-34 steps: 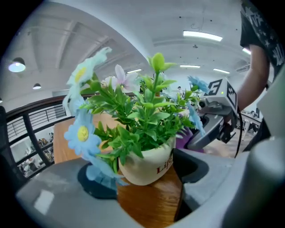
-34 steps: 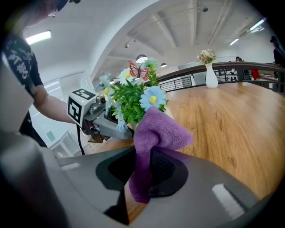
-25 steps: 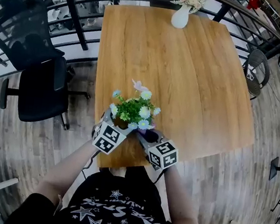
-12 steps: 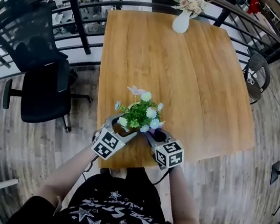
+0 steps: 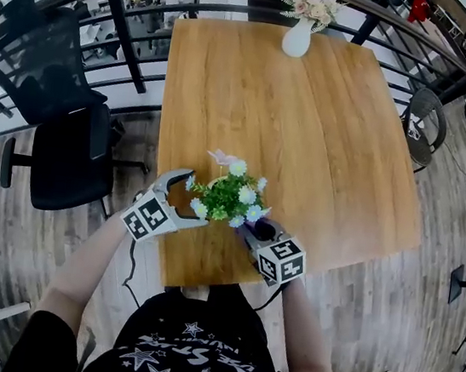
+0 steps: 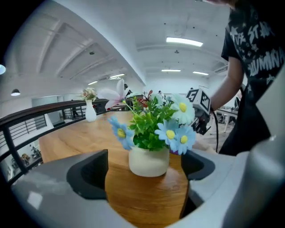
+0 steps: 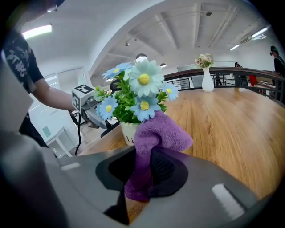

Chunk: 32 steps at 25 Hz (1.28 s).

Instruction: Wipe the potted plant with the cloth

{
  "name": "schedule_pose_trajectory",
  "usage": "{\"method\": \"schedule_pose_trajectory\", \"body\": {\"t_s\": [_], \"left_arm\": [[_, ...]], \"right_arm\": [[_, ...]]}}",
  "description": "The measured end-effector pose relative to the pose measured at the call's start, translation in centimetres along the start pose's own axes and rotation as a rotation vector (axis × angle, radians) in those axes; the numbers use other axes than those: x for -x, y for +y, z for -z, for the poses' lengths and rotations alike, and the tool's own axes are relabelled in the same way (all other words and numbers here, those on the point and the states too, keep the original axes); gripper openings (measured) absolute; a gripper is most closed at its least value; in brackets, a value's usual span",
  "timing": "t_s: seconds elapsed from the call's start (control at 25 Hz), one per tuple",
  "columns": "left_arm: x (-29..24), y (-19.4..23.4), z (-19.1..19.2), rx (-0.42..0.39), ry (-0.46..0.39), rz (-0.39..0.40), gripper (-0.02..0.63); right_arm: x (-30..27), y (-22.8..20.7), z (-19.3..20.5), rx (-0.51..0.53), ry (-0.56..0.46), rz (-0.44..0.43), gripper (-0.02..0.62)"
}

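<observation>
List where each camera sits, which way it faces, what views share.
Head view: on the person's head, steeply down on wooden table, potted plant, both forearms, left tool, right tool.
Left gripper view: on that tool, along jaws that have just been opening, nothing gripped, plant ahead; shows the torso.
Right gripper view: on that tool, along jaws shut on the purple cloth; shows left forearm.
Shared: all show the plant and white vase.

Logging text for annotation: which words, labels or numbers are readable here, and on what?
"Li": on the white pot, remainder hidden behind the purple cloth.
Shirt print: letters cut off, unreadable.
Marker cubes: square patterns only, no words.
</observation>
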<state>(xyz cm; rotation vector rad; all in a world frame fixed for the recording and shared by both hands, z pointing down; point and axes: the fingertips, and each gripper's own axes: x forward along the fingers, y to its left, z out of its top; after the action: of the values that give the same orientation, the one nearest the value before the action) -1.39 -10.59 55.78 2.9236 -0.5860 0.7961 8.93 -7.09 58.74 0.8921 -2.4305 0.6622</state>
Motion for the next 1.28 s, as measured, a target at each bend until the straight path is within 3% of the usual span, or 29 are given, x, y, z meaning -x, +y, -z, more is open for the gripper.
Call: {"method": "schedule_pose_trajectory", "body": {"t_s": [0.16,0.48,0.56,0.68,0.92,1.28], "left_arm": [[-0.6,-0.3,-0.2,-0.047,0.040,0.171,0.518],[-3.0,0.6,0.0,-0.087,0.098,0.349,0.515],[-3.3,0.5,-0.3,-0.071,0.084,0.369,0.443],[-3.3,0.2,-1.4,-0.053,0.048,0.373,0.354],[-3.7,0.0,-0.9,-0.019,0.046,0.362,0.347],[-4.4,-0.4,-1.5,0.160,0.001,0.158,0.333]], "right_arm": [[-0.1,-0.2,0.0,0.011,0.016,-0.012,0.083],[-0.3,-1.1,0.0,-0.013,0.022,-0.003,0.084],[-0.4,-1.1,0.0,-0.016,0.022,0.000,0.084],[-0.5,-1.2,-0.1,-0.022,0.020,0.003,0.084],[-0.6,-2.0,-0.1,-0.024,0.026,0.004,0.084],[-0.6,-4.1,-1.1,-0.040,-0.001,0.137,0.084]]}}
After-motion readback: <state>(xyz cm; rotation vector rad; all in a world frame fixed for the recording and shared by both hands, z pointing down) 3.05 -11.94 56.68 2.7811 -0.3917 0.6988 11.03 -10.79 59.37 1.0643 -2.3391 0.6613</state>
